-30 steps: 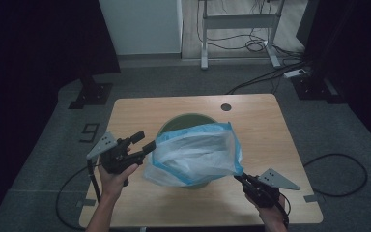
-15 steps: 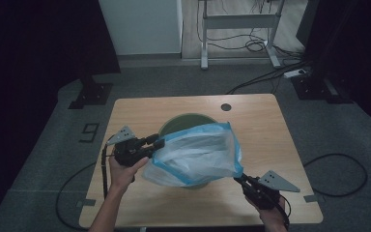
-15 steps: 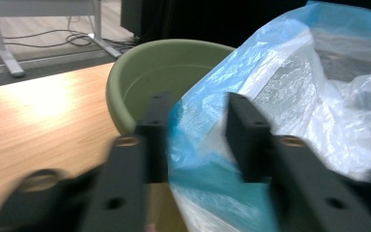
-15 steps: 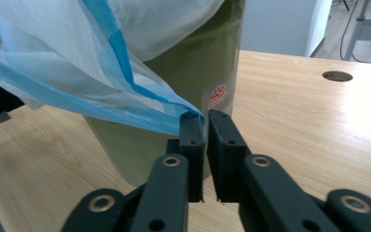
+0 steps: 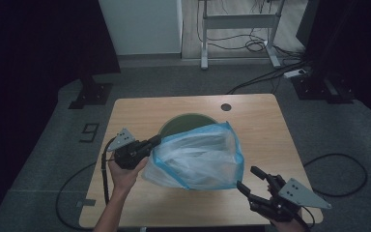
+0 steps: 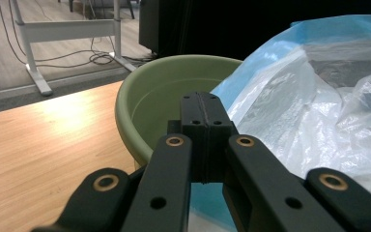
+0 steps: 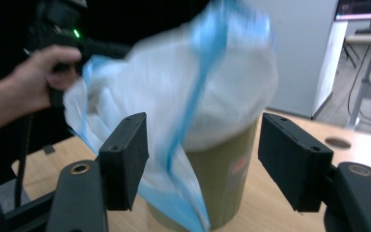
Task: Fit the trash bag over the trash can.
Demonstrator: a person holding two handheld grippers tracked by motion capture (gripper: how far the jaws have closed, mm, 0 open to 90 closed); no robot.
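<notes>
A clear plastic bag with blue edges point(image 5: 198, 159) is draped over a green round bin point(image 5: 183, 123) on the wooden table. My left gripper point(image 5: 155, 141) is at the bag's upper left corner; its jaws have just been closing and press together on the bag's edge. In the left gripper view the shut jaws point(image 6: 205, 113) sit before the bin point(image 6: 174, 96) and the bag point(image 6: 319, 106). My right gripper point(image 5: 249, 179) is off the bag's near right corner; its jaws have just been opening. They stand wide apart point(image 7: 207, 159), clear of the bag point(image 7: 174, 87) and bin point(image 7: 222, 179).
The table point(image 5: 261, 125) has a small round hole point(image 5: 226, 107) near its far edge. Cables point(image 5: 338, 169) lie on the grey floor to the right, and a metal desk frame point(image 5: 236, 24) stands beyond the table. The person's hand point(image 7: 43, 72) shows in the right gripper view.
The left gripper moved right to the bag's corner and shut on it. The right gripper opened, let go of the bag's near corner and rose a little.
</notes>
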